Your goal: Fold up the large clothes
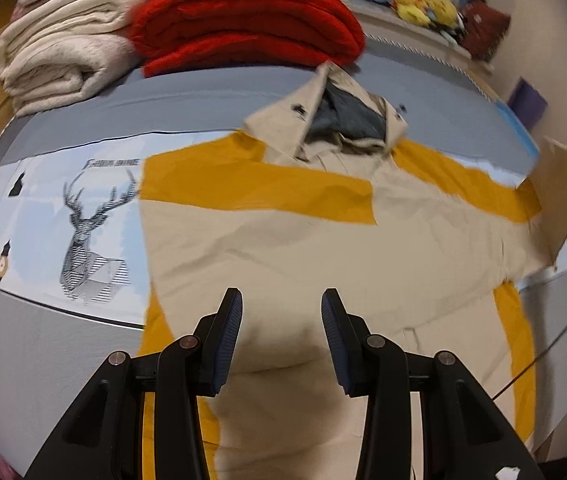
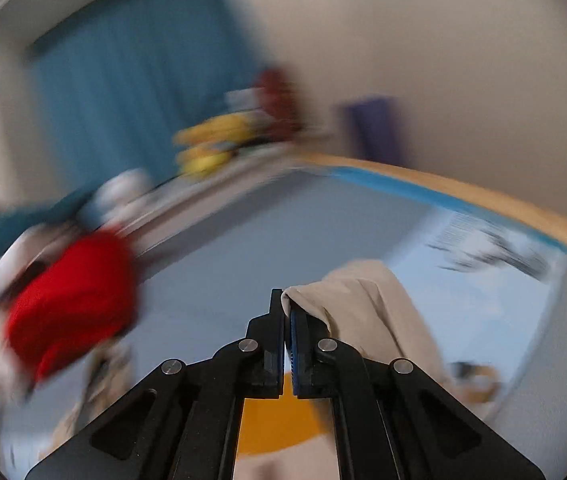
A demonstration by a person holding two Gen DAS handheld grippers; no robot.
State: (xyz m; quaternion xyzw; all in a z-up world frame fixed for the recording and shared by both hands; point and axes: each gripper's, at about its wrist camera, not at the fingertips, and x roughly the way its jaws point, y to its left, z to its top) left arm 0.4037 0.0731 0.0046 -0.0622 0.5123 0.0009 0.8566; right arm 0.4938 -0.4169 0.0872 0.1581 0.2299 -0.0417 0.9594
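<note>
We have the beige and mustard jacket (image 1: 323, 240) spread flat on the bed (image 1: 83, 120), collar at the far side and hem toward us, with the folded red blanket (image 1: 243, 20) and cream blanket (image 1: 63, 52) stacked beyond it at the far left. Our left gripper (image 1: 281, 336) hovers over the near part of the jacket with its jaws spread, holding nothing. Our right gripper (image 2: 286, 320) has its jaws pressed together on a beige fold of the jacket's sleeve (image 2: 363, 300), lifted clear of the bed at the right; that view is blurred, so we cannot tell how deep the bite is. The cloth looks light, soft and limp, probably a thin woven shell that will drape and may slide. We judge the best holds to be seams, cuff and hem corners.
</note>
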